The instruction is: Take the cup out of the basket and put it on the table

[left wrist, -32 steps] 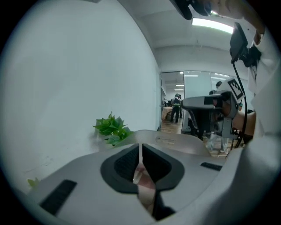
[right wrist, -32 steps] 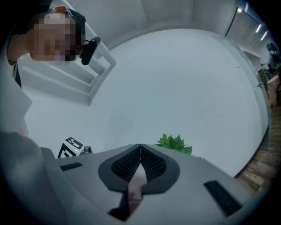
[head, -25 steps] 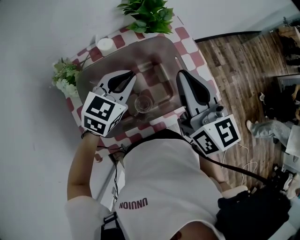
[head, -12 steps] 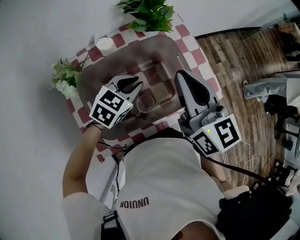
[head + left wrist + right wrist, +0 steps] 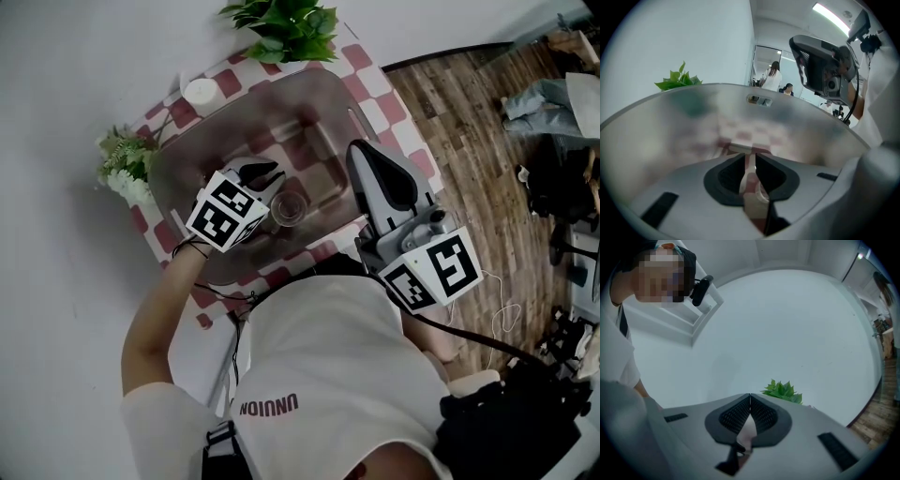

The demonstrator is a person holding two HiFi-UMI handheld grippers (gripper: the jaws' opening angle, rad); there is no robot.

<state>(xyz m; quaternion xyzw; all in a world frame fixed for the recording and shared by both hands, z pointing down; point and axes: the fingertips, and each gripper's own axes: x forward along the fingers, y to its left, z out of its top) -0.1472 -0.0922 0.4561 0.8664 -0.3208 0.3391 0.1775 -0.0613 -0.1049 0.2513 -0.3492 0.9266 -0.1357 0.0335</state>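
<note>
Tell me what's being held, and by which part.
The left gripper seems to pinch the cup by its rim; the right gripper holds nothing.

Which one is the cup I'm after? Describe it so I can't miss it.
On the red-and-white checkered table sits a large translucent basket. Inside it, toward the person's side, stands the cup, at the jaws of the left hand-held gripper. It is small, round and clear, unlike the green plant and flowers outside the basket.

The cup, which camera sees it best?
The head view: it shows the whole clear cup from above, inside the basket. The left gripper view catches only a faint curved edge between its narrow-set jaws. The right gripper view misses it entirely.
</note>
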